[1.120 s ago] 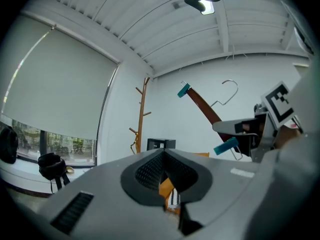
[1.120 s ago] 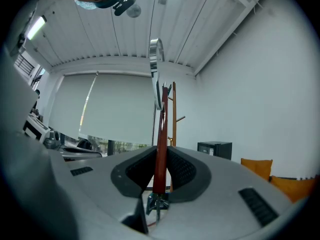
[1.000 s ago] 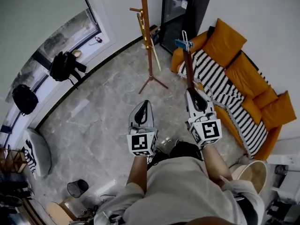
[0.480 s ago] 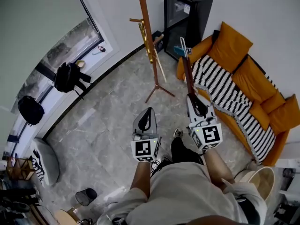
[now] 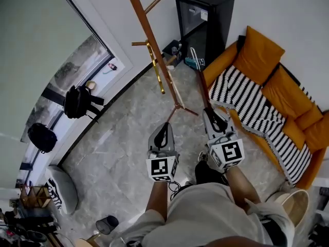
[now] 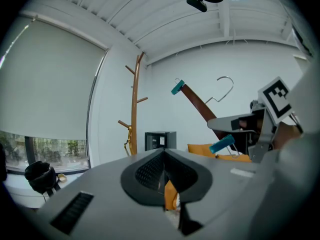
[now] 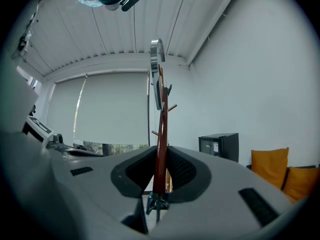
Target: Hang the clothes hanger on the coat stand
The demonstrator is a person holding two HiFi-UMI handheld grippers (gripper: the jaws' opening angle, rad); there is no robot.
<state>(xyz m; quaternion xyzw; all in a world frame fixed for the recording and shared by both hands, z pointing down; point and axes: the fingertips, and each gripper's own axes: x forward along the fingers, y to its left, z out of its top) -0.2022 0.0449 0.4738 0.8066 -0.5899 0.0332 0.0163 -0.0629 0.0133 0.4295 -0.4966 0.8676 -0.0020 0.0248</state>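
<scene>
Nearer coat stand (image 5: 149, 35): right hand-held gripper (image 5: 211, 113) clamps hanger (image 5: 202, 86); left hand-held gripper (image 5: 164, 126) apparently shut.

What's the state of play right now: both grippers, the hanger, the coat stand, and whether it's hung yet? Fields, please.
left gripper: shut, holds nothing
right gripper: shut on the clothes hanger
clothes hanger: brown wood, teal clips at its ends, sticks out ahead of the right gripper
coat stand: wooden pole with pegs, stands on the floor ahead of both grippers
hung: no, the hanger is apart from the stand
</scene>
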